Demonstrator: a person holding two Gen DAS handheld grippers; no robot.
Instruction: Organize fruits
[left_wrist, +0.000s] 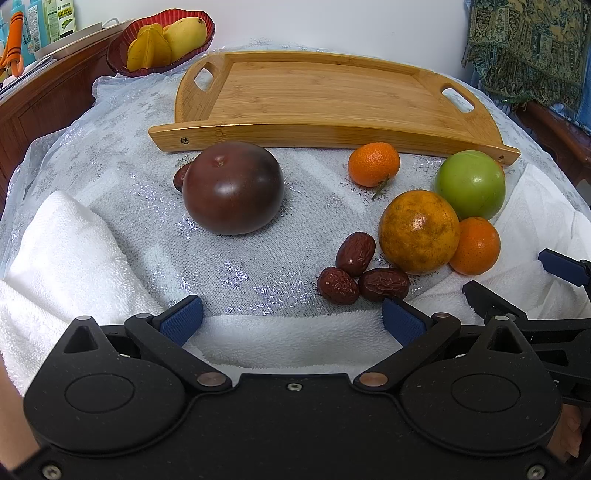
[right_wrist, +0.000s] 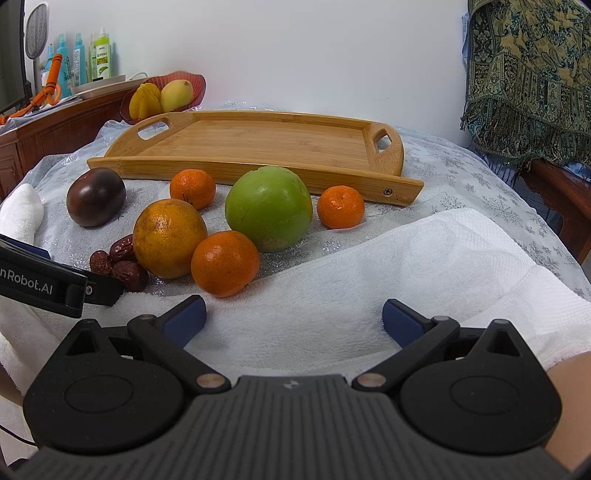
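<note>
My left claw (left_wrist: 291, 319) hangs released over the white towel (left_wrist: 295, 332), its blue pads spread wide with nothing between them. My right claw (right_wrist: 293, 319) is likewise spread wide over the towel, holding nothing.

The fruit lies on the cloth (left_wrist: 147, 155) in front of the wooden tray (left_wrist: 325, 92). The dark plum (left_wrist: 232, 188) sits to the left, with one date (left_wrist: 180, 176) tucked behind it. Three dates (left_wrist: 360, 271) cluster just ahead of my left claw, beside the big orange (left_wrist: 419, 230). A small tangerine (left_wrist: 476, 245) touches that orange, and the green fruit (left_wrist: 471, 184) sits right behind them. Another tangerine (left_wrist: 373, 164) rests near the tray's front rail, and a third (right_wrist: 340, 206) lies right of the green fruit.
</note>
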